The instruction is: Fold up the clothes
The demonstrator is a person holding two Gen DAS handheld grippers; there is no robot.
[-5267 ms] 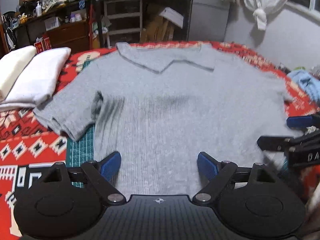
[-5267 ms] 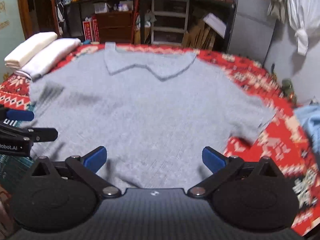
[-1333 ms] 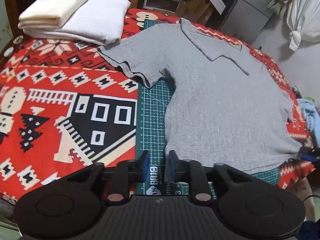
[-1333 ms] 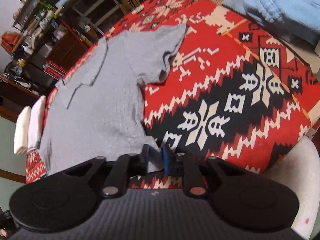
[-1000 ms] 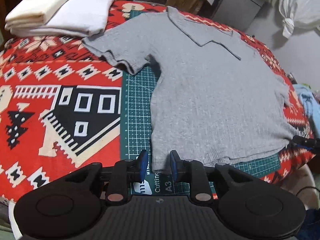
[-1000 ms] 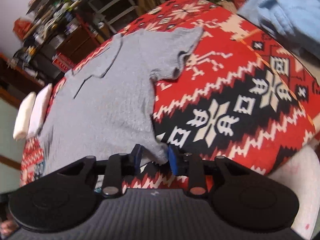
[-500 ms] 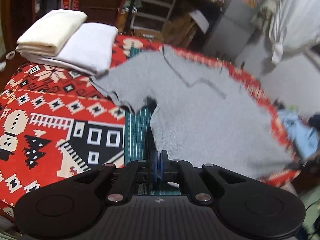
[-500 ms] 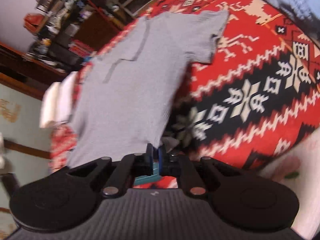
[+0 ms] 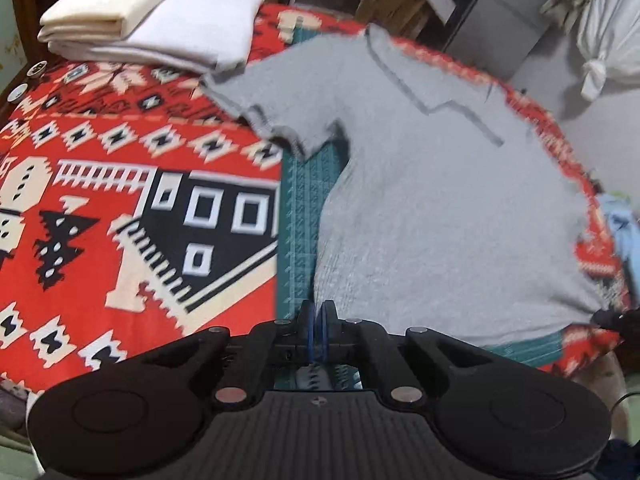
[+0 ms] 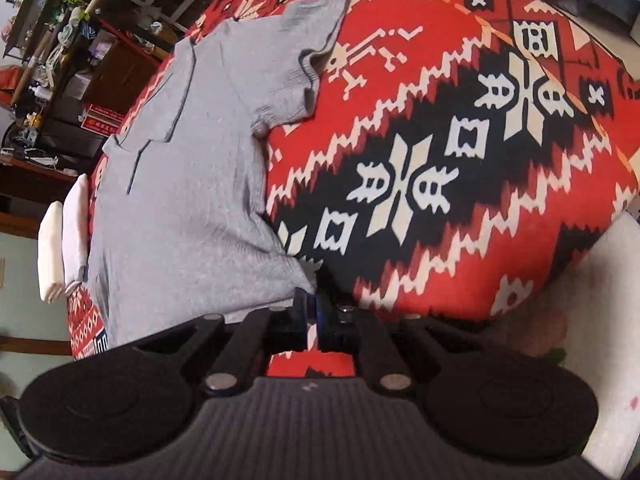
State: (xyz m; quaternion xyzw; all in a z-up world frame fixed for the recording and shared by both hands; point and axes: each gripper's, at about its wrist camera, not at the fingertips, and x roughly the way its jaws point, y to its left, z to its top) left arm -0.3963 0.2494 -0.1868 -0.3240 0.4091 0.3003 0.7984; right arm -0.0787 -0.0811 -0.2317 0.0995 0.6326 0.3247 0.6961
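The grey knit short-sleeved shirt lies spread on the red patterned blanket and green cutting mat. The left gripper and right gripper each pinch a bottom hem corner, lifting it.

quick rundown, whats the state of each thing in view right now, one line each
grey polo shirt: spread out unfolded, collar at the far end, hem lifted at both near corners
left gripper: jaws shut on the shirt's hem corner
right gripper: jaws shut on the other hem corner
green cutting mat: flat, partly under the shirt
white and cream cloths: folded, side by side
light blue garment: crumpled, unfolded
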